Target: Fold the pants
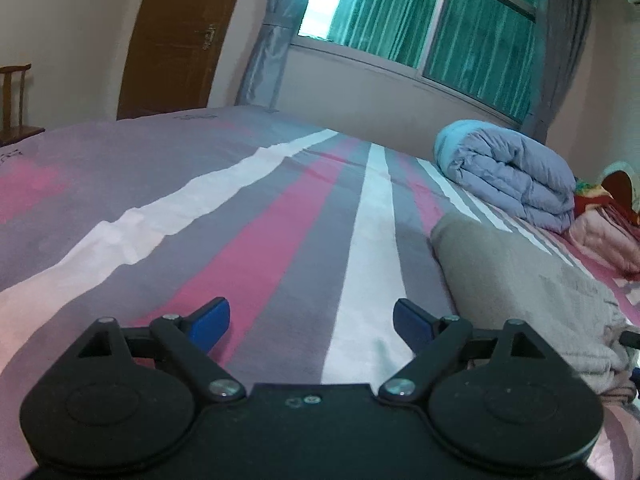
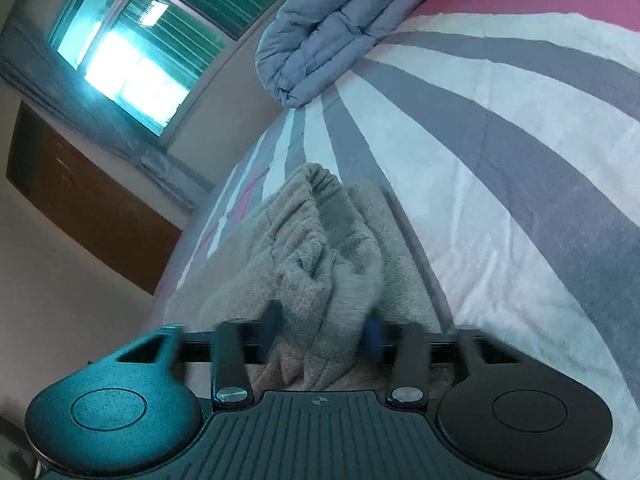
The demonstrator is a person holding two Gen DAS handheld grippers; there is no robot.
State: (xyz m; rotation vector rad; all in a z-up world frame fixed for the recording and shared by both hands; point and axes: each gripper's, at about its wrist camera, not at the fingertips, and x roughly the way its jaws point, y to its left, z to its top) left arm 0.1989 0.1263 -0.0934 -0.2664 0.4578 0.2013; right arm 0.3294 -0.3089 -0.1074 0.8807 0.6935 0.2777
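Left tool (image 1: 311, 318): spread wide, nothing between the blue pads (image 1: 212, 320), hovering over the striped bedsheet (image 1: 256, 240). Right tool (image 2: 322, 330): about half open, a bunched fold of the beige fleece pants (image 2: 320, 248) between the blurred fingers; cannot tell whether gripped. Pants heaped on the bed, just right of the left tool (image 1: 520, 292). Folded blue-grey quilt (image 1: 508, 176) farther back. Dark print on the sheet, too blurred to read.

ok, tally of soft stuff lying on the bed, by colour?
Beige pants: 1
Blue-grey folded duvet: 1
Pink bundle: 1
Red-patterned item: 1, mostly hidden
Total: 4
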